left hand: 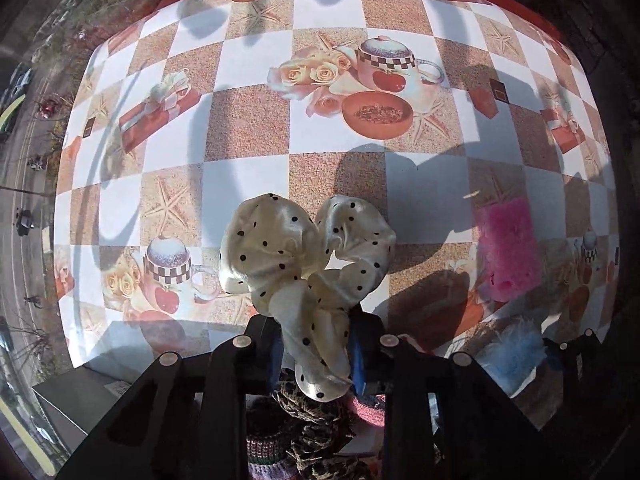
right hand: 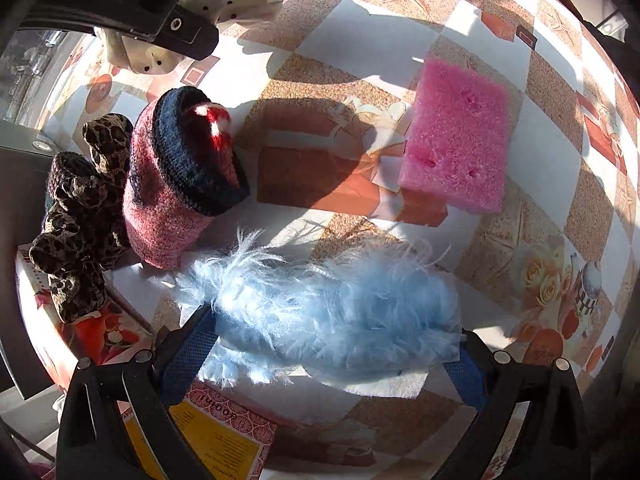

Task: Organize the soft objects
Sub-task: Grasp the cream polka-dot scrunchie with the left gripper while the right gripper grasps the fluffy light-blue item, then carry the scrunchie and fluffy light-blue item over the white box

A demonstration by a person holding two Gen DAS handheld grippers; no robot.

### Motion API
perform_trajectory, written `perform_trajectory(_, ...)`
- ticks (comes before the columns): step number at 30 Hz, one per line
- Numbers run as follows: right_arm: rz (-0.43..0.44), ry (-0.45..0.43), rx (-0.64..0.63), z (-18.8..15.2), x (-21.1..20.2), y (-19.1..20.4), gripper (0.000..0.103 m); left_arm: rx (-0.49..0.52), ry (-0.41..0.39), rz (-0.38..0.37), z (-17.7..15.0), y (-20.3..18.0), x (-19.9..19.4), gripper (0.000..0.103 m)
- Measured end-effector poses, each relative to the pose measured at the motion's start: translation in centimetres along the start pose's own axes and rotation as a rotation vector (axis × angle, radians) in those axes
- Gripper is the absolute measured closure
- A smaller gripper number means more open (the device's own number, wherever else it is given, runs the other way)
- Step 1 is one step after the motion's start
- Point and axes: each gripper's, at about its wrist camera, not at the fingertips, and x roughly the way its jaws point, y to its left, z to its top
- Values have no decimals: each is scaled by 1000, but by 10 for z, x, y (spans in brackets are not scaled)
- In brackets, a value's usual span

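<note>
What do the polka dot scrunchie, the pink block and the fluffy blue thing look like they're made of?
Polka dot scrunchie: likely satin, since its cream folds are glossy. Pink block: looks like open-cell foam or sponge, matte with a porous, pitted surface. Fluffy blue thing: probably faux fur or feathery synthetic fibre, given its long wispy strands.

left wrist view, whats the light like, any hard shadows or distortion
Left wrist view: hard sun, sharp dark shadows across the checked tablecloth, fisheye bending its squares, white scrunchie sharp. Right wrist view: the same sun, glare on the pink sponge, with a shadow beside the knit roll.
</note>
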Motion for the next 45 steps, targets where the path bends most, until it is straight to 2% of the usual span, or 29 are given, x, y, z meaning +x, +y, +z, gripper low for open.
perform_trajectory(1, 0, -10, 11, -2, -3, -3, 12, 2, -11, 4, -2, -1, -4, 74)
perform_trajectory(2, 5, -21, 19, -3, -7, -8, 25, 6, -23, 9, -4, -3, -8, 74)
perform_trajectory(3, 20, -32, 29, -4, -11, -11, 48, 12, -35, 14, -6, 1, -15, 74)
perform_trajectory(5, 85, -24, 84, -4, -15, -22, 76, 18, -56, 23, -11, 0, -25, 74)
perform_trajectory(14, 189, -110, 322, -23, -58, -72, 79, 9, -123, 11, -48, -4, -64, 74)
perform_trajectory(23, 215, -179, 420, -61, -100, -82, 79, 42, -152, 1, -105, 4, -90, 74)
perform_trajectory(34, 205, -262, 456, -107, -163, -37, 79, 156, -175, -16, -173, 0, -125, 74)
perform_trajectory(38, 206, -271, 448, -124, -182, -13, 79, 168, -191, -30, -193, 7, -136, 74)
perform_trajectory(45, 220, -278, 393, -133, -198, 44, 79, 142, -201, -38, -226, 31, -143, 74)
